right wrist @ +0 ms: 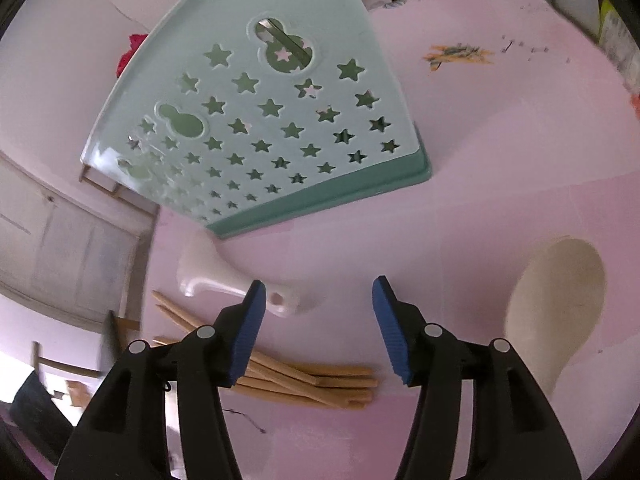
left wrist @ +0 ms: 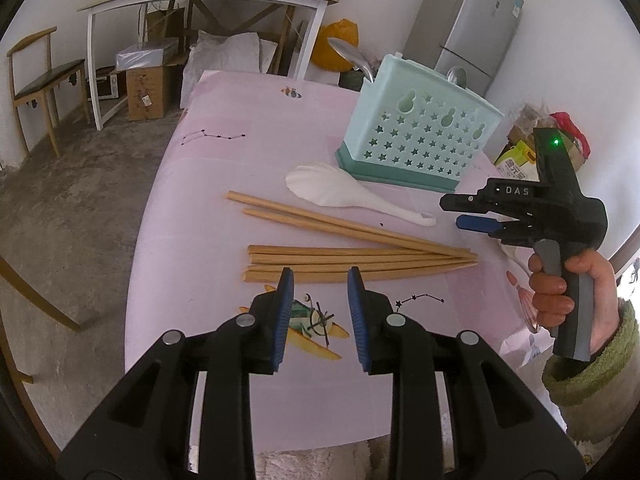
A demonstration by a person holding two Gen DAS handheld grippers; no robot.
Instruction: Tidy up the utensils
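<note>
Several wooden chopsticks (left wrist: 360, 258) lie fanned on the pink tablecloth (left wrist: 240, 152), just past my left gripper (left wrist: 320, 284), which is open with nothing between its fingers. A white rice paddle (left wrist: 340, 194) lies beyond them, in front of the mint star-cut utensil holder (left wrist: 416, 136) that holds metal spoons (left wrist: 352, 56). A hand (left wrist: 560, 292) holds my right gripper (left wrist: 450, 212) above the chopsticks' thin ends. In the right wrist view that gripper (right wrist: 319, 288) is open and empty. Below it lie the paddle's holed handle end (right wrist: 280, 300), the chopsticks (right wrist: 320, 380) and a cream spoon (right wrist: 560, 300); the holder (right wrist: 260, 120) is behind.
The table's left edge drops to a concrete floor (left wrist: 80, 200). A wooden chair (left wrist: 40, 80), a white-framed desk (left wrist: 200, 0) with clutter, a cardboard box (left wrist: 146, 88) and a grey fridge (left wrist: 468, 20) stand behind. Bags (left wrist: 520, 156) sit at the far right.
</note>
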